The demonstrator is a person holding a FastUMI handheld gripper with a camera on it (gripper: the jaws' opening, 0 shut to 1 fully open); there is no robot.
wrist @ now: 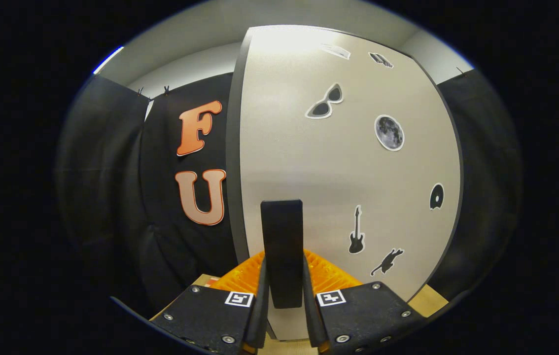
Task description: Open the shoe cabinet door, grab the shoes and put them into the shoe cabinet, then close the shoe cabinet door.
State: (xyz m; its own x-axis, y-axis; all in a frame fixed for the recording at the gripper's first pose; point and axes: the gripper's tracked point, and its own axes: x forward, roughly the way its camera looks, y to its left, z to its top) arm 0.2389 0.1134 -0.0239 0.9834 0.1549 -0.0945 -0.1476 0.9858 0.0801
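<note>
The shoe cabinet door (338,167) stands close in front of me, a pale panel with a dark edge (232,148) along its left side. Several black stickers dot it, among them sunglasses (325,102), a moon (389,132) and a guitar (356,231). A black upright handle (282,231) sticks out from the lower part of the door. My gripper (284,257) is shut on this handle, one finger pressed against each side of it. I cannot tell whether the door is ajar or fully closed.
The booth's black cloth wall (161,197) hangs left of the cabinet and continues on its right. A tan wooden surface (432,301) lies at the foot of the door. A pale ceiling (186,54) lies above.
</note>
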